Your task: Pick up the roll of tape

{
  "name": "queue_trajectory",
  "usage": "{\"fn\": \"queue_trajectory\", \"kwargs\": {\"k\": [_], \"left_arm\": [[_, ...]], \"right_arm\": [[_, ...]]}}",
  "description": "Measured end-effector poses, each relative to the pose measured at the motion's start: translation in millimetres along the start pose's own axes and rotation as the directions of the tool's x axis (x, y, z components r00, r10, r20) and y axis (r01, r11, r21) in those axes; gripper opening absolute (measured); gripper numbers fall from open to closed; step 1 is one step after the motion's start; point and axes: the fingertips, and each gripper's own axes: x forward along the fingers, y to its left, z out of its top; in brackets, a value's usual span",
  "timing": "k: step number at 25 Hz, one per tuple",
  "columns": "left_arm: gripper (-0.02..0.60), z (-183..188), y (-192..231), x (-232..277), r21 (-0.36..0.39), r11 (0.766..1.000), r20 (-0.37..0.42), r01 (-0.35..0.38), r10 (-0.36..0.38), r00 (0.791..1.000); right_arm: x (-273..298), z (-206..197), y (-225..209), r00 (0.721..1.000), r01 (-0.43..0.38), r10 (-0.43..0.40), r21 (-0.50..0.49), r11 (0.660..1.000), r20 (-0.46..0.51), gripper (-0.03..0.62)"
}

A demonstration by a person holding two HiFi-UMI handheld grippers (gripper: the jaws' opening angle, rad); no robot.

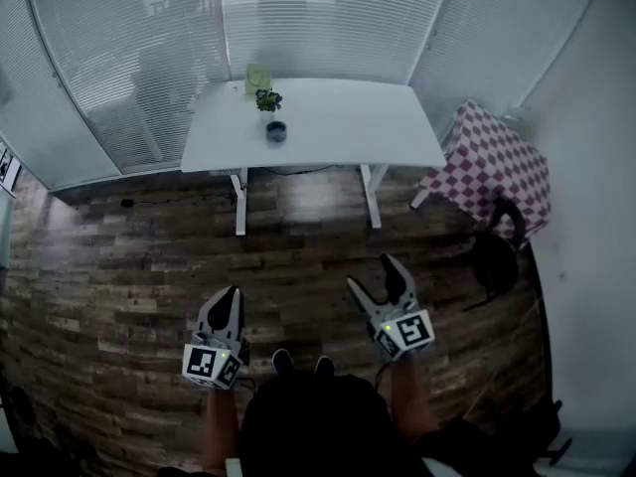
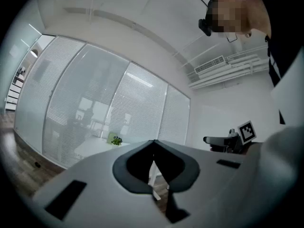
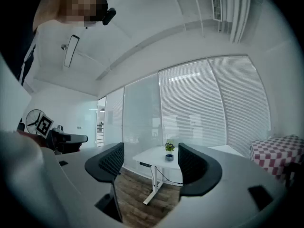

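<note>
The roll of tape (image 1: 276,131) is a small dark ring on a white table (image 1: 338,127) far across the room, just in front of a little potted plant (image 1: 267,99). Both grippers hang level over the wooden floor, well short of the table. My left gripper (image 1: 231,293) has its jaws together, with nothing between them (image 2: 153,144). My right gripper (image 1: 375,276) stands wide open and empty. In the right gripper view the roll of tape (image 3: 169,157) and the plant (image 3: 169,147) show between the right gripper (image 3: 149,160) jaws, far off.
A green card (image 1: 257,78) stands behind the plant. A red-checked cloth (image 1: 492,162) covers something right of the table, with a black bag (image 1: 494,256) on the floor below it. Glass walls with blinds (image 1: 298,18) close the back. Wooden floor (image 1: 298,256) lies between me and the table.
</note>
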Motion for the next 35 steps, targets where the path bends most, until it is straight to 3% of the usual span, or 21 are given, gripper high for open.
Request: {"fn": "queue_trajectory", "kwargs": {"k": [11, 18, 23, 29, 35], "left_arm": [[0.006, 3.3, -6.4, 14.4, 0.014, 1.0, 0.001, -0.004, 0.004, 1.0], [0.006, 1.3, -23.4, 25.5, 0.028, 1.0, 0.001, -0.012, 0.012, 1.0], [0.006, -6.3, -43.1, 28.2, 0.033, 0.998, -0.004, -0.051, 0.051, 0.999], [0.006, -27.9, -77.6, 32.3, 0.031, 0.998, -0.038, -0.063, 0.064, 0.997], [0.006, -36.3, -80.7, 53.6, 0.034, 0.997, -0.049, -0.063, 0.065, 0.997]], "right_arm": [[7.2, -1.1, -10.5, 0.999, -0.033, 0.033, -0.028, 0.999, -0.017, 0.324], [-2.1, 4.7, -25.9, 0.998, -0.056, 0.057, -0.011, 0.998, 0.027, 0.324], [-11.9, -3.4, -38.4, 0.996, -0.083, 0.084, -0.047, 0.995, 0.007, 0.324], [-18.0, -13.9, -50.6, 0.993, -0.12, 0.12, -0.006, 0.993, -0.013, 0.324], [-13.4, -22.0, -68.4, 0.992, -0.127, 0.127, -0.014, 0.992, -0.015, 0.324]]}}
